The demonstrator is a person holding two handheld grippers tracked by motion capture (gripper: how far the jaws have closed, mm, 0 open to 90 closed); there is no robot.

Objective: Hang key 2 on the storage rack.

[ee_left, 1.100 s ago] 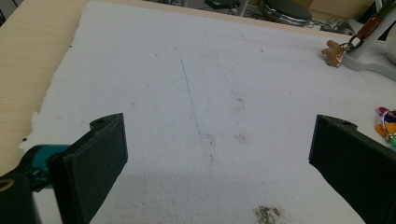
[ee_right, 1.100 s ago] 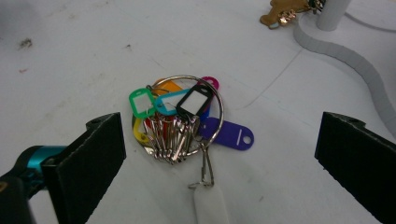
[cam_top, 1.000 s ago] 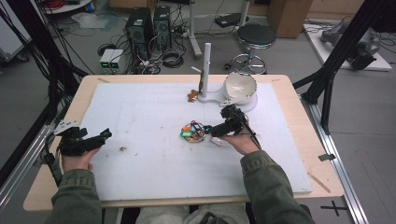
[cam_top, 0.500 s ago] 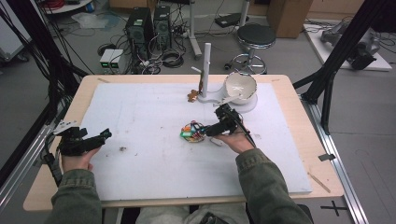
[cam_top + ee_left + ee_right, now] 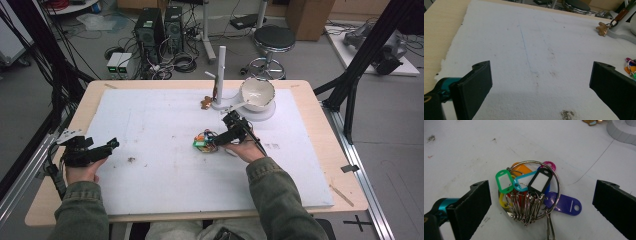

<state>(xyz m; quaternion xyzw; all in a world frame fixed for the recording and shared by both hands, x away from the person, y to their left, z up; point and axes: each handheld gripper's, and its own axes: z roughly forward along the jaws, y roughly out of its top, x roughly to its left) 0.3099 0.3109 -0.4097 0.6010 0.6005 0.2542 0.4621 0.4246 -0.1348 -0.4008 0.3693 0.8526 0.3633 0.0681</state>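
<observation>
White mat (image 5: 150, 175), right hand-held gripper (image 5: 212, 142) now nearer key-tag ring (image 5: 531, 192) — jaws apart, left hand-held gripper (image 5: 114, 145) unmoved, spread wide

Key-tag bunch (image 5: 531, 192) mid-table, bowl (image 5: 257, 93) behind, probably on a stand (image 5: 220, 75).

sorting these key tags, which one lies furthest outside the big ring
The purple tag: it lies flat outside the ring, while the others bunch within it.
</observation>
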